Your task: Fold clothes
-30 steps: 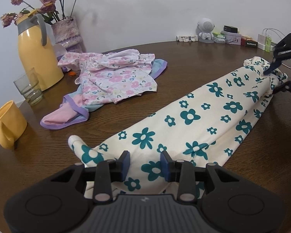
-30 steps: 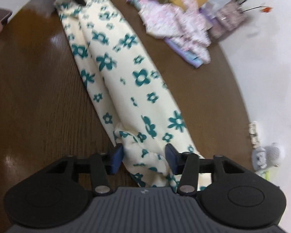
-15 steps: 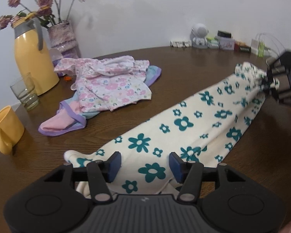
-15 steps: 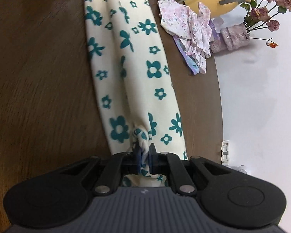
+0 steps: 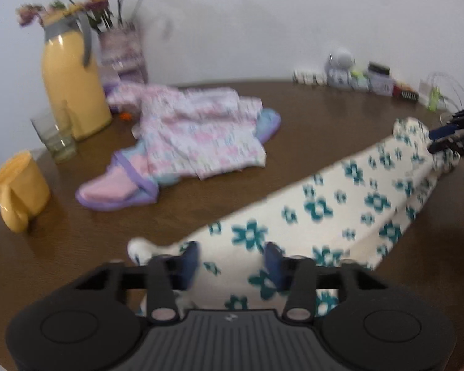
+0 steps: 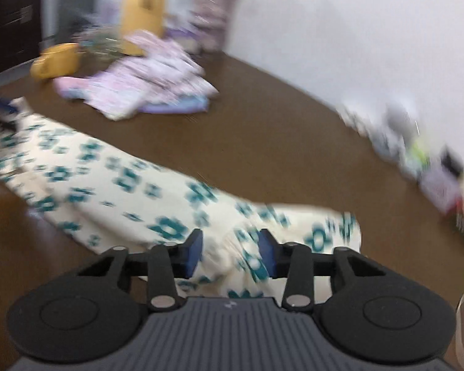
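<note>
Your left tool (image 5: 231,261) points down and forward over the near end of the cream garment with teal flowers (image 5: 340,204). Its jaws have just been closing, yet they stand apart, with cloth lying between the blue pads (image 5: 190,259); through the blur you cannot see the pads pressing on it.

Your right tool (image 6: 230,253) sits at the other end of the same garment (image 6: 114,185), also angled down at the desk (image 6: 278,142). Its jaws have just been opening, and now they stand parted with a ridge of bunched cloth between them, not pinched. In the left wrist view this tool (image 5: 448,137) shows at the right edge of the frame, against the far tip of the cloth.

The garment lies flat on the brown desk (image 5: 324,117) as a long narrow strip. In the left wrist view its long axis runs from the lower centre of the frame up to the right edge; in the right wrist view it runs from the lower centre out to the left edge.

A crumpled pink and purple floral garment (image 5: 198,142) lies well apart, at upper left of centre in the left view. Left of it stand a yellow jug (image 5: 72,89), a glass (image 5: 54,136) and a yellow mug (image 5: 20,185).
</note>
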